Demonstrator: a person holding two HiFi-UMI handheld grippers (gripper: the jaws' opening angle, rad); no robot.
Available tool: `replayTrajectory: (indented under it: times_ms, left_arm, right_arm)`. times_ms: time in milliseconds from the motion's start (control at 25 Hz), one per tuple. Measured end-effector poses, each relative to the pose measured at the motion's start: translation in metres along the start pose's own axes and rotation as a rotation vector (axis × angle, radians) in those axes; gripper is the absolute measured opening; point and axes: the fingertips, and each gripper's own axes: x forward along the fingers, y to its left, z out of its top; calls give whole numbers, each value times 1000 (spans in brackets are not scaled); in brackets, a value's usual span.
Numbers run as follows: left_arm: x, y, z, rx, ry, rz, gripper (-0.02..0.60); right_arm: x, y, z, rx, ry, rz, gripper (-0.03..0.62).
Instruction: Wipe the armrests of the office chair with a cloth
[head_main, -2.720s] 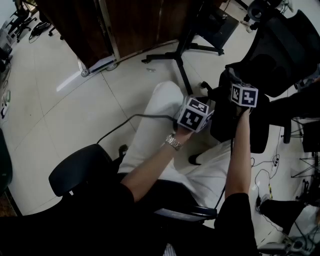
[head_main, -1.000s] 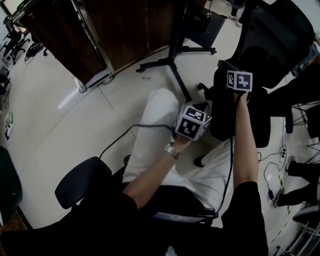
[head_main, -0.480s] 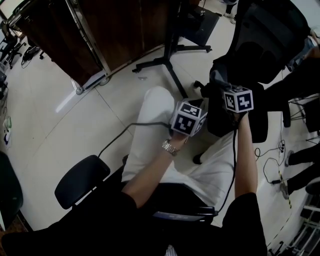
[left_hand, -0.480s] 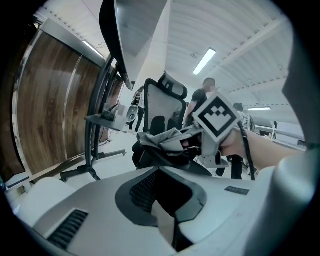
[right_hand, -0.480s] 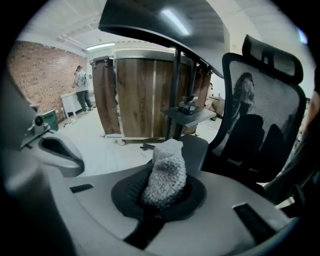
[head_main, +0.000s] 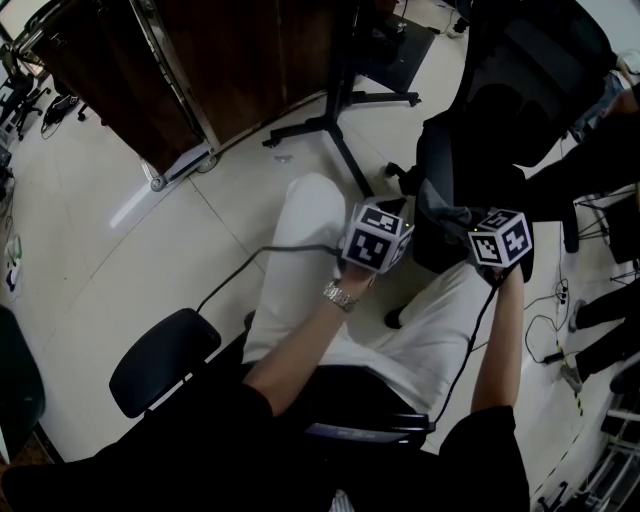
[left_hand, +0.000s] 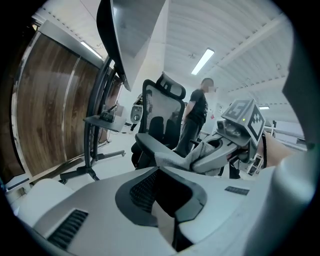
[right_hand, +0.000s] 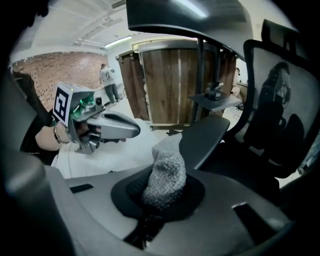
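One grey knitted cloth (right_hand: 167, 165) | right claw (right_hand: 161, 199) pinches it at armrest (right_hand: 205, 135) | left claw (right_hand: 133, 131) pressed together

A pale tiled floor (head_main: 120, 250) spreads below, with a dark cable (head_main: 250, 262) curving across it and more cables (head_main: 545, 310) near the right edge. A dark wood partition (head_main: 240, 60) in a metal frame stands at the far side, with a black stand (head_main: 335, 120) on splayed legs just before it. A black padded seat (head_main: 160, 360) shows lower left. A strip light (left_hand: 202, 61) runs along the ceiling above a standing person (left_hand: 196, 112); another person (right_hand: 107, 80) stands by a brick wall (right_hand: 55, 67)
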Motion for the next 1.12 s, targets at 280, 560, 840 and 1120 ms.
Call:
replayTrajectory:
  times_ms: [280,560,840,1120]
  left_arm:
    - [3,0,-6,-1,15,-4,-6]
    - [9,3,-9,-6,18,3,-6]
    - [7,9,-11,-12,33,0,-6]
    - [10,5,-11,-13,25,-7,-6]
  right_arm:
    - [-54,-90,91,304,-473,-170,30]
    - [13,-170,118,358,-385,-350,31]
    - [45,-189,83,272,-251,-421,32]
    - [26,-149,54,405,-360,-263,26]
